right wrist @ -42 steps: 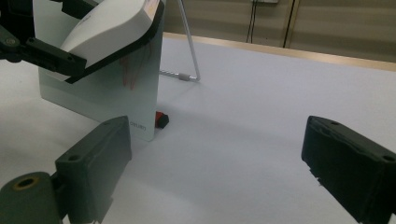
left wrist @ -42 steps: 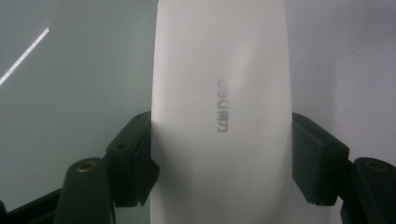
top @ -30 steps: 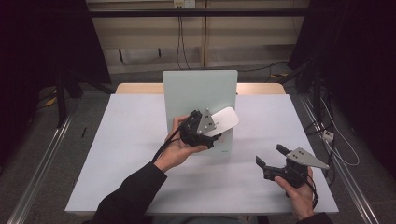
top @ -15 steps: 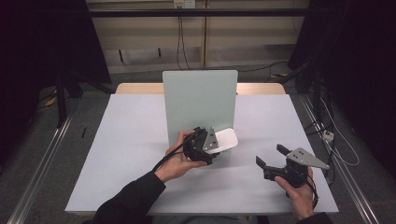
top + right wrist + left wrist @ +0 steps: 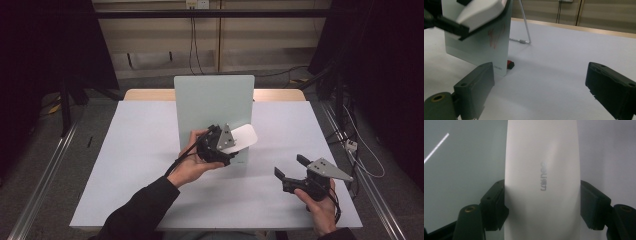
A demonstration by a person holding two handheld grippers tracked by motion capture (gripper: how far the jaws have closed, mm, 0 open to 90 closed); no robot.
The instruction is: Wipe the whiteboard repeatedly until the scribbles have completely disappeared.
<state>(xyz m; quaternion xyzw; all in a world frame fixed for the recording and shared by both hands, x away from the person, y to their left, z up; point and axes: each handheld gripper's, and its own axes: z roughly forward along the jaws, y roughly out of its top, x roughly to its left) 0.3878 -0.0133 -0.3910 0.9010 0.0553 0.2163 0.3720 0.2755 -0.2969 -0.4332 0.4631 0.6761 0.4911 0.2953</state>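
High view: left gripper pinches white eraser across its narrow sides, against the upright board's lower face. Eraser looks light, rigid, smooth plastic; side grip seems apt. Right gripper spread, idle.

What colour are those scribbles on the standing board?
Red scribbles on the pale green upright board, clearest in the right gripper view.
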